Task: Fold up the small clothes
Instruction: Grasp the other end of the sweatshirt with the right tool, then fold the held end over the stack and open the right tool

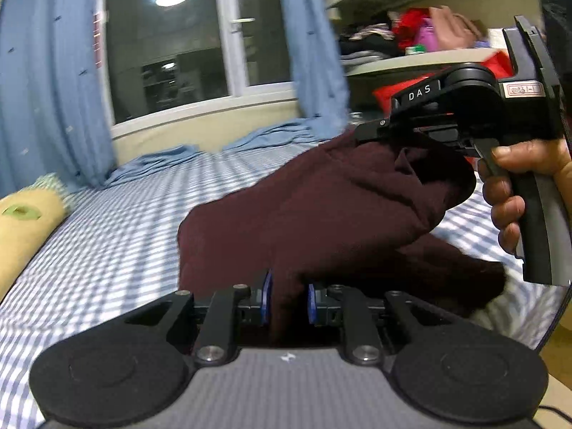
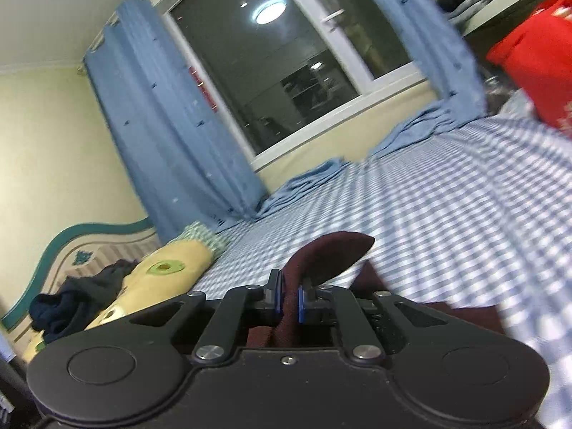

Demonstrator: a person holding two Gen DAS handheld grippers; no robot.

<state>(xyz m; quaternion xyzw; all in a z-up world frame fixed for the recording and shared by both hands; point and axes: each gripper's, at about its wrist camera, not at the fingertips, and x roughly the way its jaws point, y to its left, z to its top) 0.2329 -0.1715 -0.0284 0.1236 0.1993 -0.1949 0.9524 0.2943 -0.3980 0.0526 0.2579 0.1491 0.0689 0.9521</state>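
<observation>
- Left gripper (image 1: 289, 298), at the bottom centre of the left wrist view, has its blue pads (image 1: 266, 298) pressed onto a fold of the dark maroon garment (image 1: 304, 214), with only that bunch of cloth between them.
- From there the garment rises in a slope toward the right gripper (image 1: 375, 130) in the upper right of the frame, whose black tips pinch its far edge; the cloth hangs between the two grippers above the bed, and a lower part lies on the sheet at the right.
- A hand (image 1: 518, 193) at the right edge wraps the handle of that right gripper.
- Blue-and-white checked sheet (image 1: 118, 236) fills the left and middle; a yellow pillow (image 1: 25, 225) lies at the left edge, blue curtains (image 1: 46, 82) frame a dark window (image 1: 164, 43) above, and shelves (image 1: 411, 59) with clothes sit at the upper right.
- Right wrist view: the right gripper (image 2: 289, 304) at the bottom centre is nearly closed, its blue pads (image 2: 301, 304) clamping a thin ridge of the garment (image 2: 329, 257) that sticks up beyond the tips.
- More maroon cloth lies lower right of the jaws on the checked sheet (image 2: 464, 207).
- At the lower left lie the pillow (image 2: 161, 279) and a dark bundle of clothing (image 2: 78, 300) against a headboard (image 2: 53, 250); a red bag (image 2: 536, 57) shows at the upper right.
</observation>
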